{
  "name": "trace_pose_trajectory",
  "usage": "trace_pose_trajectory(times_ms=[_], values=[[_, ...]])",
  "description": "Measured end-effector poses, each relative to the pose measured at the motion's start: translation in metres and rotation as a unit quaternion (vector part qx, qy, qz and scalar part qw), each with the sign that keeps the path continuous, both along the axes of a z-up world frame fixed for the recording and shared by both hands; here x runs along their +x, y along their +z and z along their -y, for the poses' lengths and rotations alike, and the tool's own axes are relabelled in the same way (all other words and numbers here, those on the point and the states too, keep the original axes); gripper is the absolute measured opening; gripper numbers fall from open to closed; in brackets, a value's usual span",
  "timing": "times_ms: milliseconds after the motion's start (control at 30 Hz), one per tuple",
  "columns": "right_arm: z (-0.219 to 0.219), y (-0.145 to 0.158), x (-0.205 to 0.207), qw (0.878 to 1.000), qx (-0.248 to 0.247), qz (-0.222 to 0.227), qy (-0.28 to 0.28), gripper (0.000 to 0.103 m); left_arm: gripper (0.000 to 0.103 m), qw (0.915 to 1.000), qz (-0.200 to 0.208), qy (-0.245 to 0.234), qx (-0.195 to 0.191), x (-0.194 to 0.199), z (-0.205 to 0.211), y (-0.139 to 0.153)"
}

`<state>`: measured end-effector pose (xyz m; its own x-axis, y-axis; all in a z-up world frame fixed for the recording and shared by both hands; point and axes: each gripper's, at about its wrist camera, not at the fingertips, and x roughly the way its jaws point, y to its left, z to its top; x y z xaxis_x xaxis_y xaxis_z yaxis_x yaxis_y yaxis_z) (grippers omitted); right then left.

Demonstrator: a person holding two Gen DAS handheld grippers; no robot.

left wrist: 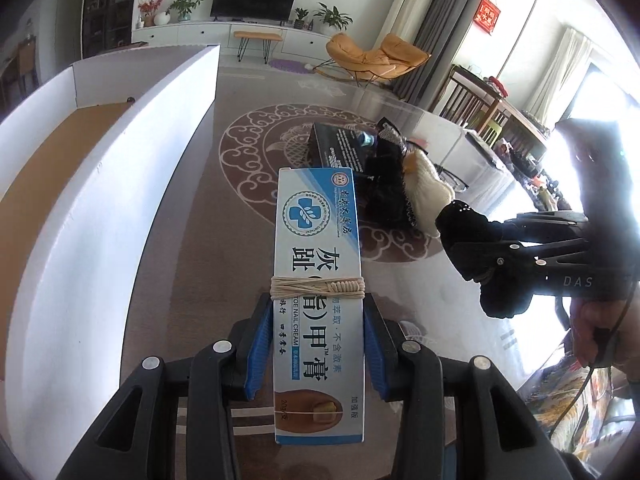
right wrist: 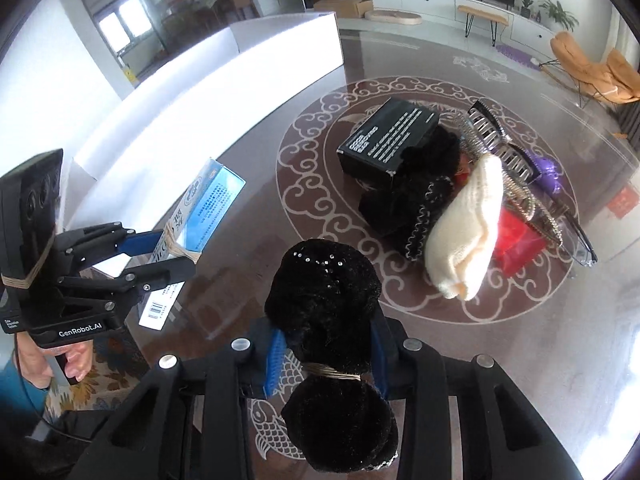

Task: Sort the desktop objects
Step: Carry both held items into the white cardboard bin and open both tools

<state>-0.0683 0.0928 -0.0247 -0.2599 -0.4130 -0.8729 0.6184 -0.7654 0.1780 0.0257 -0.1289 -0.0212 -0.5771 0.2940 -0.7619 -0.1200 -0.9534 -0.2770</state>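
Note:
My left gripper (left wrist: 318, 304) is shut on a long white-and-blue nail cream box (left wrist: 318, 240) wound with string, held lengthwise above the glass table. The same box (right wrist: 208, 200) shows at the left of the right wrist view. My right gripper (right wrist: 326, 340) is shut on a black fuzzy rolled cloth (right wrist: 324, 292) tied with a band, also seen at the right as the black cloth (left wrist: 468, 232). Both grippers hover above the table, apart from the pile.
A pile lies on the patterned glass table (right wrist: 520, 344): black box (right wrist: 384, 136), black cloth (right wrist: 416, 200), cream cloth (right wrist: 468, 228), red item (right wrist: 520, 240), hair combs (right wrist: 492, 136), glasses (right wrist: 576, 236). A white-walled storage box (left wrist: 132, 184) stands at the left. A hand (right wrist: 48, 364) holds the left gripper.

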Motion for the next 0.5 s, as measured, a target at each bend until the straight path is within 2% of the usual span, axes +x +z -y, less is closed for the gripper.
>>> trace_pose_trajectory(times_ms=[133, 233, 367, 433, 500], values=[[0.002, 0.035, 0.002, 1.000, -0.027, -0.014, -0.006, 0.036, 0.042, 0.9989, -0.025, 0.012, 0.039, 0.009, 0.021, 0.036], [0.026, 0.068, 0.001, 0.998, -0.060, -0.030, 0.004, 0.036, 0.042, 0.9976, -0.042, 0.032, 0.045, 0.016, 0.054, 0.065], [0.098, 0.106, 0.005, 0.992, -0.104, -0.051, 0.046, 0.036, 0.042, 0.9938, -0.055, 0.093, 0.024, 0.022, 0.118, 0.091], [0.139, 0.122, 0.008, 0.988, -0.129, -0.056, 0.068, 0.036, 0.042, 0.9895, -0.050, 0.135, 0.012, 0.022, 0.155, 0.094], [0.183, 0.132, 0.011, 0.982, -0.154, -0.054, 0.091, 0.036, 0.042, 0.9839, -0.037, 0.174, 0.016, 0.021, 0.194, 0.088]])
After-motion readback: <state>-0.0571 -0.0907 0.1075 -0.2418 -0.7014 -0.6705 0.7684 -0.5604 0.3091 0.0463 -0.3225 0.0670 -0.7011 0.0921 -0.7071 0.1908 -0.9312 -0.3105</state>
